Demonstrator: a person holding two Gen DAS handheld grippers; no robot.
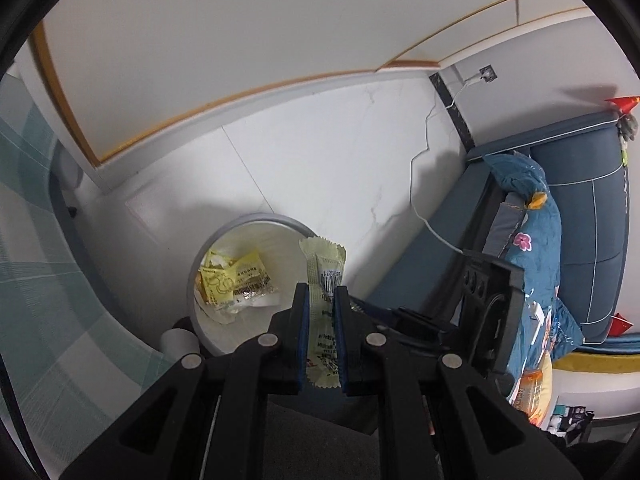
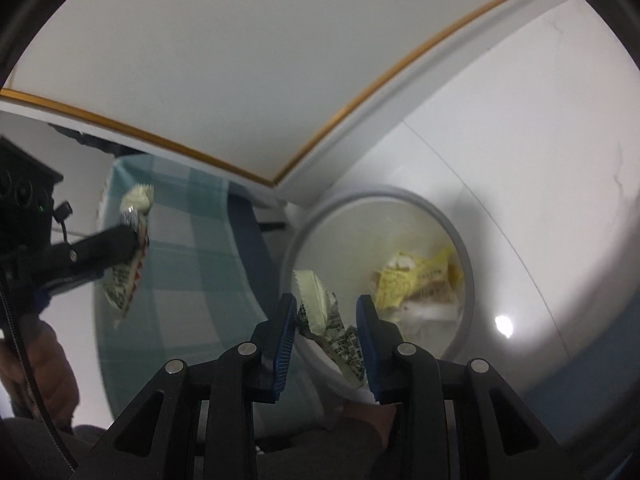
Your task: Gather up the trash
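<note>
Crinkled yellow packets (image 1: 236, 280) already lie in the round white bin (image 1: 256, 222); two pale green wrappers remain outside it. The left gripper (image 1: 322, 300) clamps one flat wrapper (image 1: 324, 280), while the right gripper (image 2: 326, 312) has a crumpled wrapper (image 2: 324, 316) loosely between parted jaws, above the rim

Glossy crinkled plastic wrapper (image 1: 323, 276), smooth matt plastic bin (image 1: 256, 222), polished marble-look floor (image 1: 320, 160), checked cloth (image 2: 192, 240)

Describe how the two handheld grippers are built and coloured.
Both the left gripper and right gripper have black linkage arms with silver pivot pins and blue ribbed pads. In the right view, a black cable hangs by the left one's black body.
</note>
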